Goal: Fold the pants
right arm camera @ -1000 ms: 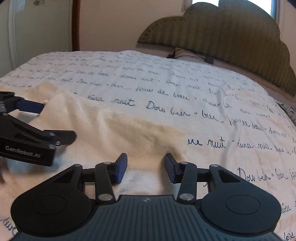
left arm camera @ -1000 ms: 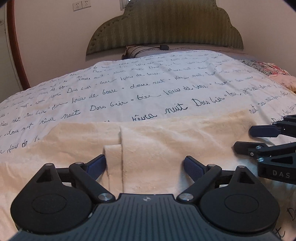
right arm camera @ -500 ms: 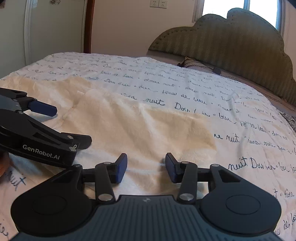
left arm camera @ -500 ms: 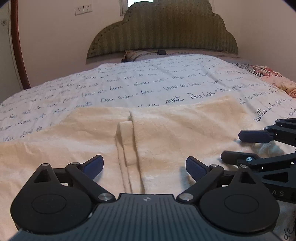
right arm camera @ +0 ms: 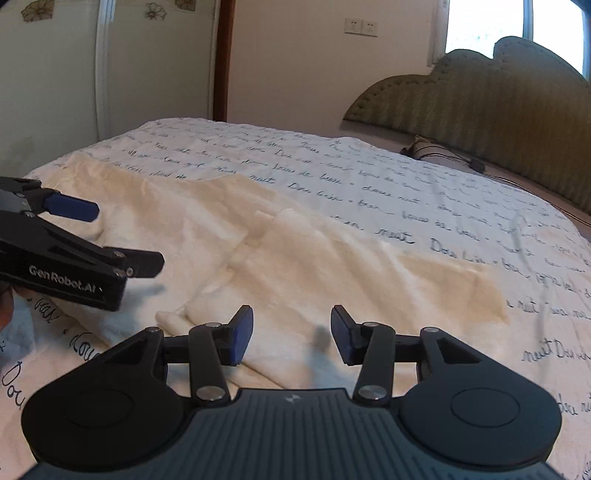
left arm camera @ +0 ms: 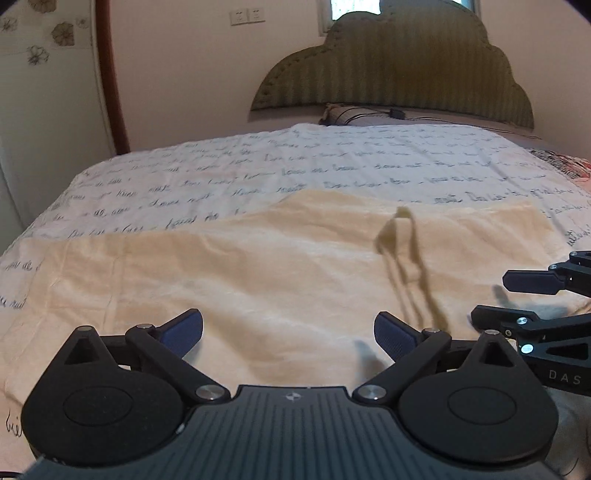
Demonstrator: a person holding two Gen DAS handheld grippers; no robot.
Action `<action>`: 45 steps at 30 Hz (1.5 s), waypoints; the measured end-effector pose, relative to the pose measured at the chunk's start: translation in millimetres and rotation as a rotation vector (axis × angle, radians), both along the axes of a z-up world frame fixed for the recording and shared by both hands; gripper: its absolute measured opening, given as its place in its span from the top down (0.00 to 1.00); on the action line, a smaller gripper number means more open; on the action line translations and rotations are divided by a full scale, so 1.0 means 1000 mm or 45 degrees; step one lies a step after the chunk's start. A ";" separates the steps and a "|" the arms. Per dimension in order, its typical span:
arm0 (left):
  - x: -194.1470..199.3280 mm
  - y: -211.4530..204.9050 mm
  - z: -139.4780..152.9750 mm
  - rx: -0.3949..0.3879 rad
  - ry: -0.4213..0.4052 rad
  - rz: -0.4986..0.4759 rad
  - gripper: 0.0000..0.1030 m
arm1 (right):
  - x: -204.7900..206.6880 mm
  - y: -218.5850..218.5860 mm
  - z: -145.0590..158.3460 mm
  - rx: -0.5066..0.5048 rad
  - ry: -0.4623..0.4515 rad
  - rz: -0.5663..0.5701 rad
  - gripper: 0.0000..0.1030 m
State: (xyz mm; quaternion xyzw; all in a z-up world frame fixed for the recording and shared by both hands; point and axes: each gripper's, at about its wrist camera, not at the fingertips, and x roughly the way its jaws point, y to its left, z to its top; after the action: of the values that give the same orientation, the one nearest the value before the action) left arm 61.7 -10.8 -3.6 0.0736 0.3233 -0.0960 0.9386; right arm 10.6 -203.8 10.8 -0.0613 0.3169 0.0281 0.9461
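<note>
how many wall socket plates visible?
2, side by side on the wall left of the headboard: the left plate and the right plate. More may be hidden behind the headboard.

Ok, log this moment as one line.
pants flat on bed | left claw open, empty | right claw open, empty
</note>
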 end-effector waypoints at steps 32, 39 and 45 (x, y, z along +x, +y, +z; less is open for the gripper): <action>-0.012 0.165 0.002 -0.061 0.020 0.313 0.01 | 0.006 0.156 0.008 -0.096 -0.100 0.379 0.54; -0.021 0.163 -0.006 -0.015 -0.040 0.287 0.00 | 0.022 0.167 -0.016 -0.052 -0.027 0.343 0.36; -0.026 0.170 -0.002 -0.003 -0.071 0.352 0.00 | 0.021 0.157 -0.010 0.012 -0.013 0.318 0.35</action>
State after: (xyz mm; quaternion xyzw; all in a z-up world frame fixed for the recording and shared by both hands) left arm 35.4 158.9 -5.7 0.0299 0.3039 0.0359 0.9515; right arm 31.1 -46.9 0.7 -0.0961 0.3017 0.1467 0.9371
